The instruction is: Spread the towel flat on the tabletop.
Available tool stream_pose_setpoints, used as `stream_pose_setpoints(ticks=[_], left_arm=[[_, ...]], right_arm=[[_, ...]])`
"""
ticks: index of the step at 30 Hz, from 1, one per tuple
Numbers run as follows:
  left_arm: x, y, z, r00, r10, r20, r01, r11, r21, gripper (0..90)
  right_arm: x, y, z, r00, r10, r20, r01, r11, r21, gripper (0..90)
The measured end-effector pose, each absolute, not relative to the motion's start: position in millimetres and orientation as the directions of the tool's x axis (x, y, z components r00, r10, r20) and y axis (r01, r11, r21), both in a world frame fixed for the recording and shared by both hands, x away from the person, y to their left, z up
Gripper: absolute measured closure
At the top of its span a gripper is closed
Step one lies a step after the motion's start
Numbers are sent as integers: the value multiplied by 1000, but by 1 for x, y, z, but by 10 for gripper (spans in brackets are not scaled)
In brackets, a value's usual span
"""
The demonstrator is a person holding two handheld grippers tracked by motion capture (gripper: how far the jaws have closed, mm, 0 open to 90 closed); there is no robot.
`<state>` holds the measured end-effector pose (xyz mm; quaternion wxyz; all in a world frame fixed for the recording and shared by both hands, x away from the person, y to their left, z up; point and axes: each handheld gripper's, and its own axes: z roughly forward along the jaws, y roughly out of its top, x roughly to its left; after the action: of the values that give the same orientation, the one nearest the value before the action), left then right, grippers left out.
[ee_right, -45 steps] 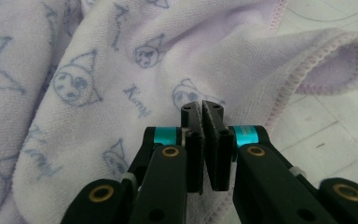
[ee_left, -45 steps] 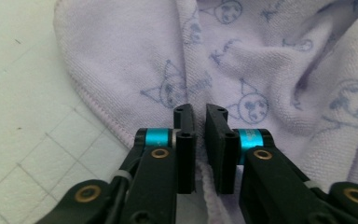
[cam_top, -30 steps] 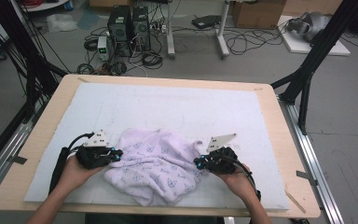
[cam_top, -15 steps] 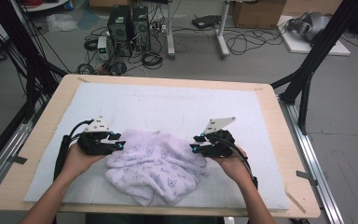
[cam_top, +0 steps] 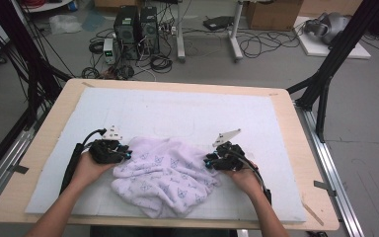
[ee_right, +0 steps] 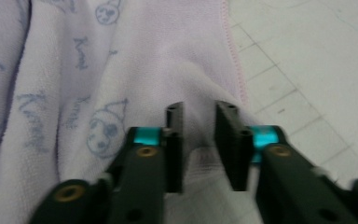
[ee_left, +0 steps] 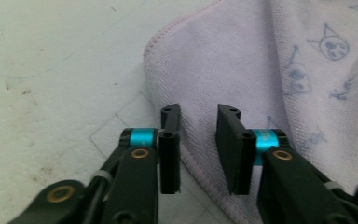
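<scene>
Nearest the table's front edge, at 6 o'clock, 1 lilac towel (cam_top: 165, 177) lies crumpled on the white mat (cam_top: 187, 111), printed with small blue cartoon faces. At its 9 o'clock side the left gripper (cam_top: 127, 154) meets the cloth; at its 3 o'clock side the right gripper (cam_top: 208, 161) does the same. That makes 2 grippers, each in 1 of the person's hands, forearms coming in from 6 o'clock.

Along the left gripper view, the jaws stand narrowly apart over the towel's stitched hem (ee_left: 179, 21), with a gap of cloth showing between the pads (ee_left: 170, 140); they have just been closing, yet they do not press on the fabric. Along the right gripper view, the jaws are likewise narrow and have just been closing, with a raised fold of towel (ee_right: 198, 119) between them; the blur makes it hard to say, but the pads seem not to pinch it.

Compared with half a second ago, both grippers sit lower and nearer the front edge, and closer against the cloth's sides. The towel's heap looks much the same.

Farther off, at 12 o'clock beyond the wooden table (cam_top: 303, 148), 2 computer towers (cam_top: 135, 24) stand on the floor among tangled cables (cam_top: 256, 44).
</scene>
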<state>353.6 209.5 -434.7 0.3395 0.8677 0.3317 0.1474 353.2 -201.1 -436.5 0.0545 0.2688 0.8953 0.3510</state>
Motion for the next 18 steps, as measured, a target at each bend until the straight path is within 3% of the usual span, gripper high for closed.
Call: stream_pose_setpoints(ticks=[3,10,18], left_arm=[[353,206,-434,734,677,55,469,-565,679,836],[361,210,-427,691,719,72,485,-536,691,865],[416,215,-350,575,808,128,424,-428,798,867]], right_arm=[[354,-205,-437,-852,512,114,449,599,663,879],[362,-214,-423,-845,526,94,432,569,700,889],[419,-225,-359,-791,611,-6,402,528,748,893]])
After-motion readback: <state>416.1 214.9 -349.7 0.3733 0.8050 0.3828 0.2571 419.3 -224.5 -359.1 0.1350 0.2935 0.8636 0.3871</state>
